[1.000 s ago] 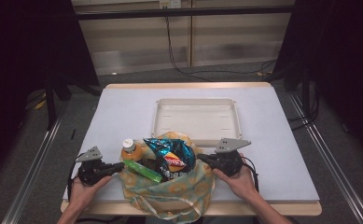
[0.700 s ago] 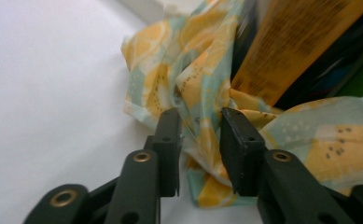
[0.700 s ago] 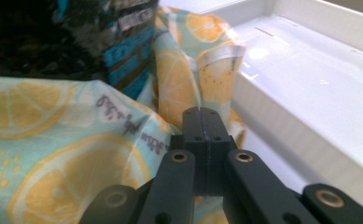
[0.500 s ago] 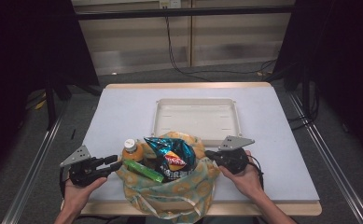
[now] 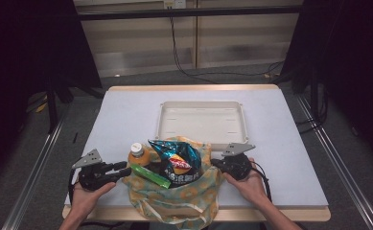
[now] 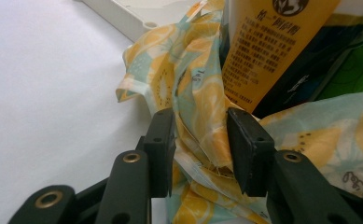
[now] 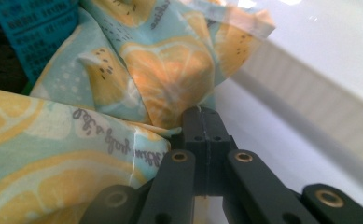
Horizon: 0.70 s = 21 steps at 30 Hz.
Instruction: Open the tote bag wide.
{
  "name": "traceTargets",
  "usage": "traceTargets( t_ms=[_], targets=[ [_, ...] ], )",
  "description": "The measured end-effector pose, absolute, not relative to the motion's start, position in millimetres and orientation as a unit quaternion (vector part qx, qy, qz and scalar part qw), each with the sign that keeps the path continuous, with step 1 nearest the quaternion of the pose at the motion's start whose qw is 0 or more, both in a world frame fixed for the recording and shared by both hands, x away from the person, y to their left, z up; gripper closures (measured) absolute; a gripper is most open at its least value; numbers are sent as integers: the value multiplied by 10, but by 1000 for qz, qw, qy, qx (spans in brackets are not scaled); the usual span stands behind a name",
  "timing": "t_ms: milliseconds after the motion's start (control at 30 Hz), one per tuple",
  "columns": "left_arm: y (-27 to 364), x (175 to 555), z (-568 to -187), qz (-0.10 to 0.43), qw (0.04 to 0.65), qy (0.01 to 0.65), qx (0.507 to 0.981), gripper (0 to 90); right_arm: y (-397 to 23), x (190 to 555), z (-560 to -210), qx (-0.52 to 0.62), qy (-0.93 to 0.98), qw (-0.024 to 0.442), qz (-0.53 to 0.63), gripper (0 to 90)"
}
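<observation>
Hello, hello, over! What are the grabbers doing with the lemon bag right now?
Left hand-held gripper open, jaws just opened, bag cloth loose between them. Right hand-held gripper shut on bag edge. Tray right behind.

1. Your table (image 5: 126, 115) has a pale white top with a light wooden edge.
2. Beyond it you face a beige panelled wall (image 5: 232, 43), crossed by a dark horizontal bar (image 5: 189, 12).
3. Black cables (image 5: 184, 62) hang down the wall onto the grey floor (image 5: 45, 158).
4. Dark curtains (image 5: 26, 57) flank you on both sides.
</observation>
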<state>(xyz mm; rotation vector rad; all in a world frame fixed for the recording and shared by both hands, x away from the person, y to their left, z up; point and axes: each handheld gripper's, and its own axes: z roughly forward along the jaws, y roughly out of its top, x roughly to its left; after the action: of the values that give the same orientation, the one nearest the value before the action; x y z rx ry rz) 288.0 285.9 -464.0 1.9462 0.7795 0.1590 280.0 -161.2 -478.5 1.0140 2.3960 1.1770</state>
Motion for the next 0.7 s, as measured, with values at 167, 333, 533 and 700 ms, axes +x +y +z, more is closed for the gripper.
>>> traceTargets(
  t_ms=[167, 333, 533, 700],
  targets=[
    [2862, 2887, -4662, 64, 489, 324, 808, 588, -1608, 2808, -4821, 348, 833, 138, 408, 900],
    [2926, 2832, -4565, 77, 502, 324, 798, 528, -1667, 2796, -4706, 352, 820, 147, 426, 769],
    [2924, 2722, -4351, 99, 523, 318, 784, 493, -1754, 2694, -4396, 349, 790, 153, 480, 619],
    [2937, 2582, -4231, 115, 524, 312, 784, 468, -1772, 2449, -4165, 326, 778, 157, 514, 536]
  ],
)
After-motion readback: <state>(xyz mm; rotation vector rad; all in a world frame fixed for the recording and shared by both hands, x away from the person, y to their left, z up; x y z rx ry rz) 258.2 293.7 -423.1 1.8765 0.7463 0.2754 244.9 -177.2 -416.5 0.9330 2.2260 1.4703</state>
